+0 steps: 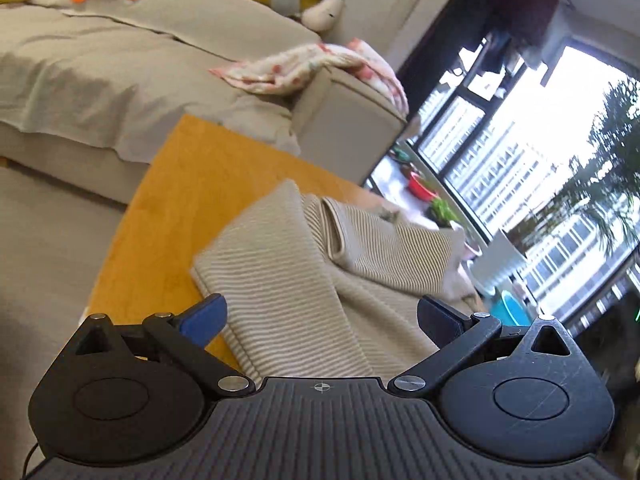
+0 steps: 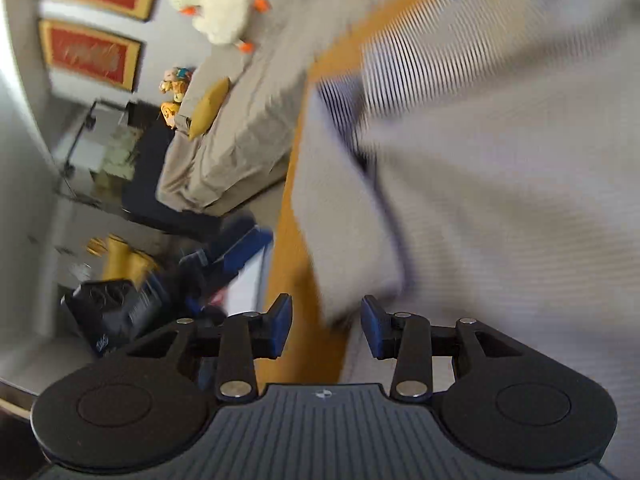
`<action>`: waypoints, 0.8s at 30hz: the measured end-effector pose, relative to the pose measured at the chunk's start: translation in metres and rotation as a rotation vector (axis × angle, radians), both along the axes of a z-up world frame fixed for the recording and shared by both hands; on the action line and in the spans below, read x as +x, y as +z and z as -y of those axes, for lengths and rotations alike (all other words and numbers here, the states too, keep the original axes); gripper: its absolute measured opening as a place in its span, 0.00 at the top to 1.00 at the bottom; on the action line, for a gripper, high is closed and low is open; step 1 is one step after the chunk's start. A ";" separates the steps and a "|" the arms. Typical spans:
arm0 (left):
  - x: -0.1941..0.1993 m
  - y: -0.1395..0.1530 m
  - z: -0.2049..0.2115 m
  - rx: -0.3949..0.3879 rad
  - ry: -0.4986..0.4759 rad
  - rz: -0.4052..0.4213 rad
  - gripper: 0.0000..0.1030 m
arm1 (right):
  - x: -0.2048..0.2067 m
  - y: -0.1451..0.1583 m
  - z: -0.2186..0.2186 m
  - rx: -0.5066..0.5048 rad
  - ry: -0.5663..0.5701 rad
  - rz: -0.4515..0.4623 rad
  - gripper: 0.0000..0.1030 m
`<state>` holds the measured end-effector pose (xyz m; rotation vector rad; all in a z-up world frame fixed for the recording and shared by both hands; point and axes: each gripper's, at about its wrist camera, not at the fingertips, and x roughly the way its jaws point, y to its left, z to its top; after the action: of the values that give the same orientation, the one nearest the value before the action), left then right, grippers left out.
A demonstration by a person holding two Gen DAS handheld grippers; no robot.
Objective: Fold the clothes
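Our striped knit garment (image 1: 304, 264) lies partly folded on the yellow tabletop (image 1: 168, 184); it looks soft and limp, so we would pinch it at a corner or folded edge. Our left tongs (image 1: 320, 316) hover over it, spread wide and empty. Our right tongs (image 2: 326, 326), tilted, stand apart at its near edge.

Beige fine-striped knit garment (image 1: 280, 264): soft ribbed cloth, matt. Round mustard-yellow bench (image 1: 192, 168) under it: smooth, matt, material unclear. Left gripper (image 1: 322, 316): matt black plastic body, ridged centre plate, shiny metal pivot pins; blue fingers (image 1: 208, 318) look smooth. Right gripper (image 2: 326, 328): same finish, view blurred. Grey sofa with wrinkled cloth cover (image 1: 100, 60): matt woven fabric. White plush duck toy (image 2: 216, 4): fuzzy pile. Pink patterned blanket (image 1: 312, 68): soft cloth.
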<state>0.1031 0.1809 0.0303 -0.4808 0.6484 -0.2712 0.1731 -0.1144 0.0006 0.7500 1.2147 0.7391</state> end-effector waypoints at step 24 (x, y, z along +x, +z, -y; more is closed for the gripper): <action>0.038 0.002 0.022 0.010 0.005 -0.037 0.00 | 0.080 0.145 0.056 -0.492 -0.244 0.922 0.96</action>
<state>0.1407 0.1589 0.0322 -0.4783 0.6842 -0.2550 0.2532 -0.1704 0.1456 0.0890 0.4090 0.4549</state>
